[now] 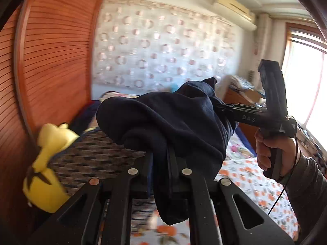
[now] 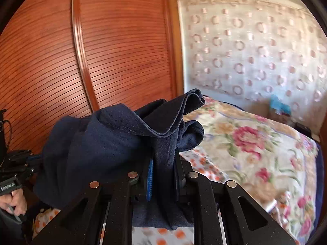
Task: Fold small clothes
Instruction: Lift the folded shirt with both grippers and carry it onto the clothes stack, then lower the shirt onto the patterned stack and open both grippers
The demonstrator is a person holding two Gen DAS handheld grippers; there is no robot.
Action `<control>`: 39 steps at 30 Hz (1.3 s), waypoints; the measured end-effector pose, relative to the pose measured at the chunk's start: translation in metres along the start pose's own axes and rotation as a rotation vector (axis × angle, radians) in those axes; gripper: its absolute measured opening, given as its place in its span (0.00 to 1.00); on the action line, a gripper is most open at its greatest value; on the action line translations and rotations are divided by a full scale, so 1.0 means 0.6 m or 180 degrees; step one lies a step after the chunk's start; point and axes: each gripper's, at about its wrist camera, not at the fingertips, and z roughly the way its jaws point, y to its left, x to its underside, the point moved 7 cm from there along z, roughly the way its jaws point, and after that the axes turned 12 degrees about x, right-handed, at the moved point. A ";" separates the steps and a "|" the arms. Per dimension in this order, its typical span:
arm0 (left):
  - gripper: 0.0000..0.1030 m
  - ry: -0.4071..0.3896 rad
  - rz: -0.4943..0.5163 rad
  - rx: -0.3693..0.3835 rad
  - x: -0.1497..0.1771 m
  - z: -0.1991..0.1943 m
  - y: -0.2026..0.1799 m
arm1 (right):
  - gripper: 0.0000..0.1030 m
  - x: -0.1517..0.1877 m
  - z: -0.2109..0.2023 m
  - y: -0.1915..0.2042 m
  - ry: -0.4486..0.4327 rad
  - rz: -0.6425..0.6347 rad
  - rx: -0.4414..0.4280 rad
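Wardrobe (image 2: 102, 51) closes off the left, with a yellow toy (image 1: 47, 163) against it; the garment (image 1: 163, 122) bunches between both tools, blocking the middle; open room lies right, over the bed (image 2: 255, 143).

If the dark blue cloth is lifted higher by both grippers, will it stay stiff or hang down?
The cloth probably sags: it already droops in soft folds between the left gripper and right gripper. It seems light and fleecy, so unlikely to slip.
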 end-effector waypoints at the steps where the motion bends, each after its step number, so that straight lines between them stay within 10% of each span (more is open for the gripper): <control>1: 0.11 -0.0015 -0.0028 -0.0051 0.002 -0.002 0.015 | 0.15 -0.006 0.023 0.008 0.0014 -0.0018 -0.0032; 11: 0.12 0.0236 -0.0460 -0.0447 0.110 0.047 0.156 | 0.29 -0.008 0.283 0.012 0.0595 -0.0076 0.0132; 16: 0.12 0.0188 -0.0478 -0.0493 0.130 0.047 0.169 | 0.31 -0.029 0.261 -0.017 0.0239 0.0221 0.0321; 21: 0.12 0.0143 -0.0393 -0.0519 0.139 0.019 0.150 | 0.31 -0.018 0.216 0.040 0.0018 0.0080 -0.0144; 31: 0.13 0.0204 -0.0367 -0.0527 0.149 0.020 0.156 | 0.32 0.067 0.279 0.025 0.0217 -0.0236 -0.0260; 39: 0.15 0.0258 -0.0092 -0.0716 0.136 -0.004 0.123 | 0.32 0.058 0.188 0.086 0.0035 -0.0217 -0.0014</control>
